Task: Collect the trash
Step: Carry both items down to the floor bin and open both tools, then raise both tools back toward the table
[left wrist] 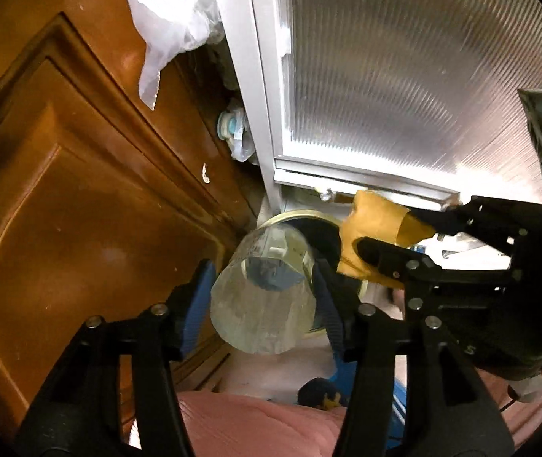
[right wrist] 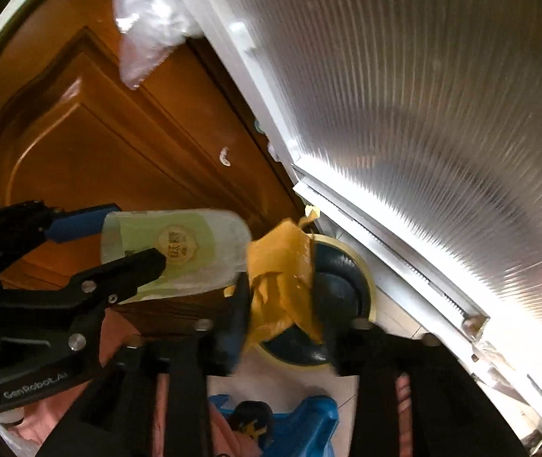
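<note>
A clear plastic bottle (left wrist: pixel 263 304) with a pale green label (right wrist: pixel 179 251) hangs neck-down between the blue pads (left wrist: pixel 196 301) of my left gripper (left wrist: pixel 263 285). The pads flank it with slight gaps, so the jaws look open. Below it stands a round bin (left wrist: pixel 301 214) with a cream rim (right wrist: pixel 366 270) and a dark liner. A crumpled yellow wrapper (right wrist: pixel 282 285) sits over the bin between the widely spread fingers of my right gripper (right wrist: pixel 284 312), which look open and not pressing it. In the left wrist view the right gripper (left wrist: pixel 389 232) reaches in from the right around the wrapper (left wrist: pixel 370 224).
A brown wooden door (left wrist: pixel 80 209) fills the left. To the right is a white-framed ribbed glass door (left wrist: pixel 404 76); the bin sits in the corner between them. A white plastic bag (left wrist: pixel 172 11) hangs above. A blue object (right wrist: pixel 309 419) and pink fabric (left wrist: pixel 252 426) lie below.
</note>
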The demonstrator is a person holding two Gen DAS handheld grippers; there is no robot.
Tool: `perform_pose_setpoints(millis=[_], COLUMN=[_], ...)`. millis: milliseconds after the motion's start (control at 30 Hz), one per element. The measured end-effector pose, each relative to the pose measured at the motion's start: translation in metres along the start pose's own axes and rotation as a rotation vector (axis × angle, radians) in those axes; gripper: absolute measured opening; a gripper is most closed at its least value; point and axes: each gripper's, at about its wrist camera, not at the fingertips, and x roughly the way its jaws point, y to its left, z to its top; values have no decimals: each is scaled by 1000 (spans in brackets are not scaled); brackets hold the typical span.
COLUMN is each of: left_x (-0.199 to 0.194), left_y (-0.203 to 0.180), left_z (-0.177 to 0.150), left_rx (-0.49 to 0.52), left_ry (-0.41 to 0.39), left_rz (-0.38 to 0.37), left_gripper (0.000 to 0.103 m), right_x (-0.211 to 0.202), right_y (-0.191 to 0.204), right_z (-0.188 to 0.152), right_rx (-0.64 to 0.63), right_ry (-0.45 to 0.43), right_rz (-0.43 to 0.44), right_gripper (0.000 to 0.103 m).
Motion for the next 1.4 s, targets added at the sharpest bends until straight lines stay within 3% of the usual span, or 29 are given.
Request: perform_pose_setpoints(millis=[233,667,833,1167,1400], left_x=[15,18,5,-55,-126], left_y=[5,9,4,-2,-2], left_z=[1,2,1,-8,-11], left_rx=[-16,-28,-11,-7,-26], left_ry=[44,47,27,-63,-195], left_rz=[-10,-14,-7,-50,-100], left_gripper=[52,63,63,63,63], right_x=[-3,15,-1,-47,-103], right_y=[-7,-8,-6,4,25], right_z=[1,4,7,-11,-17], right_rx=[32,50,53,66,67], right_ry=[-17,31,15,-48,-98], right_rz=[5,40,45,-15,-46], right_gripper=[51,60,60,60,60])
